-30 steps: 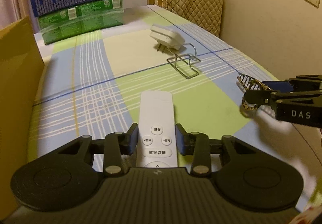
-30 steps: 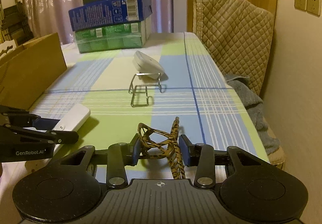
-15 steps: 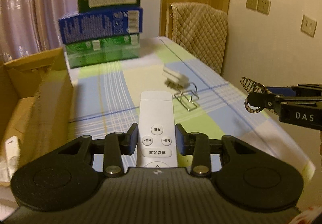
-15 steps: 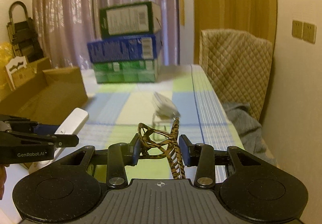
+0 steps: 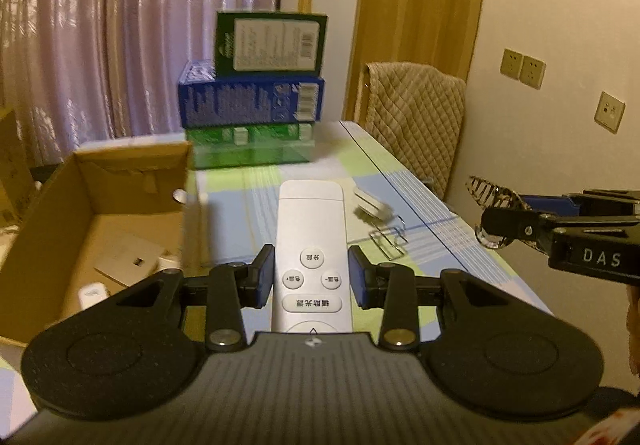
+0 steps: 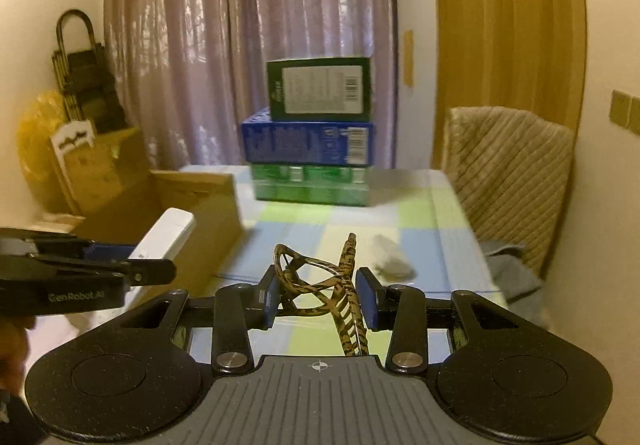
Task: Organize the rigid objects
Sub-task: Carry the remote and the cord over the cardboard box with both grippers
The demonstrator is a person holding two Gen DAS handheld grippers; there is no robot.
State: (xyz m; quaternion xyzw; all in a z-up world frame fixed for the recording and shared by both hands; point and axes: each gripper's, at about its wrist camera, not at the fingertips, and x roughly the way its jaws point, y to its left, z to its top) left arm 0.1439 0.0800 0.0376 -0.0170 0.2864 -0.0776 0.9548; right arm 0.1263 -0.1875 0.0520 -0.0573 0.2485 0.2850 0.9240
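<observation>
Left wrist view: The left tongs (image 5: 311, 281) are closed on a long white plastic remote control (image 5: 310, 245), with one blue pad pressed against each long side. The remote points forward, button face up, and is held in the air above the counter (image 5: 448, 245), which is covered by a green, blue and cream checked cloth. To the left stands an open brown cardboard box (image 5: 132, 181) beside the counter edge; a flat beige plate and small white items lie on its floor. At the far end of the counter, three cartons (image 5: 256, 113) are stacked: green at the bottom, blue in the middle, dark green on top. A white plastic plug adapter (image 5: 374, 205) lies on the cloth, just beside a bent silver wire rack (image 5: 390, 239). The right tongs (image 5: 504, 231) enter from the right edge, closed on a tortoiseshell-patterned plastic hair claw clip (image 5: 490, 191).

Right wrist view: The right tongs (image 6: 316, 295) are narrowed fully onto the clip (image 6: 320, 281), whose looped brown-and-yellow body sits between the two blue pads and projects forward. The clip is clear of the counter (image 6: 432, 205). The left tongs (image 6: 148, 271) appear at the left edge, with the remote (image 6: 164, 239) extending forward from them in front of the cardboard box (image 6: 200, 205). The cartons (image 6: 312, 137) stand at the far end. The adapter (image 6: 390, 257) appears as a blurred white shape on the cloth. A quilted beige chair back (image 6: 508, 173) stands at the right side of the counter.
</observation>
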